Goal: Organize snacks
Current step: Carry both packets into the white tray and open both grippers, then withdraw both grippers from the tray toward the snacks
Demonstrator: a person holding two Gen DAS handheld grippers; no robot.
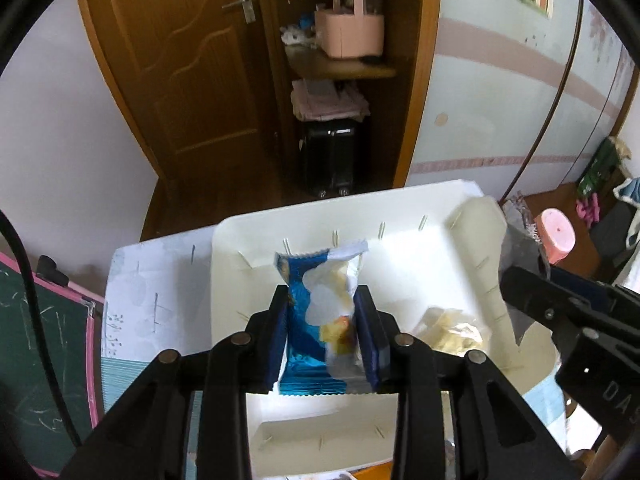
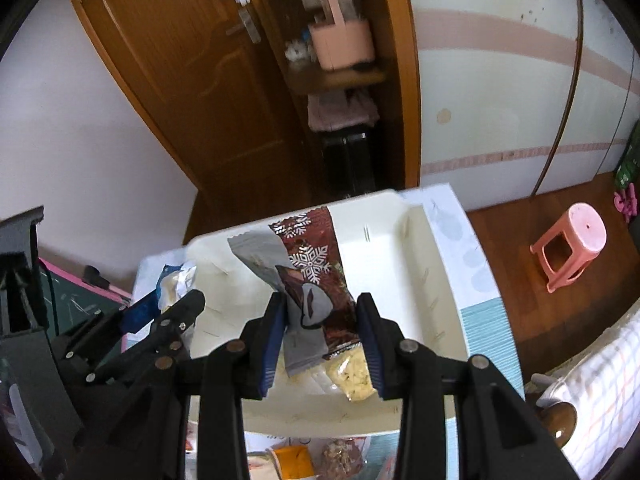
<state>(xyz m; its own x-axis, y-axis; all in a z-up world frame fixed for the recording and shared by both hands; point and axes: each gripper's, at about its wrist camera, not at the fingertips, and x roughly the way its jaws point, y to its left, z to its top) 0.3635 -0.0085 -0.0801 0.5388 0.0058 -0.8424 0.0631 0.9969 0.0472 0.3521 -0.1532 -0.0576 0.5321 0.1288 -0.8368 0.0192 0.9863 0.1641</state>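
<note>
A: Nearest the lens, the left claw [image 1: 322, 334] is clamped on the blue snack packet [image 1: 316, 312], pads pressing both long sides, packet upright at frame centre over the white tray [image 1: 400, 216].

B: Right one?

A: Right claw [image 2: 320, 332] at lower centre holds the brown snowflake packet [image 2: 316, 276] with a grey packet [image 2: 272, 256] in front of it. Fingers are close on them, but the right pad seems to stand slightly off the wrapper, so whether the grip is firm cannot be told.

B: What's already in the tray?

A: A clear bag of pale yellow chips [image 2: 352, 376] on the tray floor, lower centre of the right view. More snacks lie on the surface below the tray's near edge: an orange packet [image 2: 294, 460] and a bag of brownish pieces [image 2: 340, 460].

B: How to place well?

A: Judgement: lower each packet until its bottom seam meets the tray floor before releasing, so it doesn't flop. Blue one probably goes in the tray's bare left half, clear of the chips. Claws are near each other, so best to release one at a time.
</note>
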